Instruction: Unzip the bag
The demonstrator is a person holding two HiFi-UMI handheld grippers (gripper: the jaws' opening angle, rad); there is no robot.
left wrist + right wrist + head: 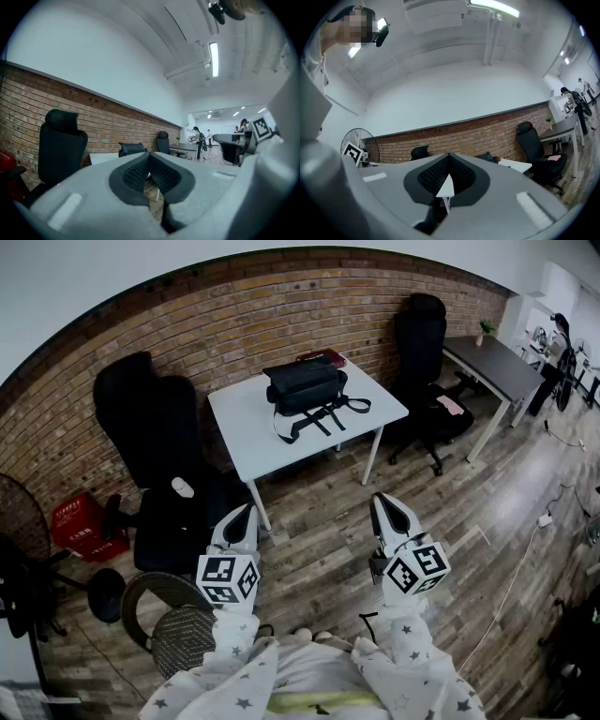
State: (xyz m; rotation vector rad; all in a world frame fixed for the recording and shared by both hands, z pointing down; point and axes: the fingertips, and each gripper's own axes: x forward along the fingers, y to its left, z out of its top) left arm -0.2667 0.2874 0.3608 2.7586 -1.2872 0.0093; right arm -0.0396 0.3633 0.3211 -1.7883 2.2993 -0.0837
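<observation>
A person in star-patterned sleeves is standing on a wood-plank floor, facing a brick wall and holding a tool in each hand at about waist height. The left tongs and the right tongs are both pointing forward, roughly level, toward a small white bench. Both pairs of jaws are pressed fully together with nothing between them. Each tool's own camera is showing its ribbed black pads meeting at a seam, with only the room beyond.

The black bag, the thing to be unzipped, is sitting on the far half of the bench, close to the wall and well apart from both tongs. Its straps are trailing loosely over the benchtop toward the person. A dark red item is lying just behind it. The zip itself is too small to make out from here.

A black office chair is standing at the bench's left. Another chair is at its right, beside a grey desk.

The shut, empty jaws and the gap to the bench suggest the unzipping is not yet begun, and the tongs are probably being carried closed for the approach. One will likely need to steady the bag while the other is pinching the zip pull.
</observation>
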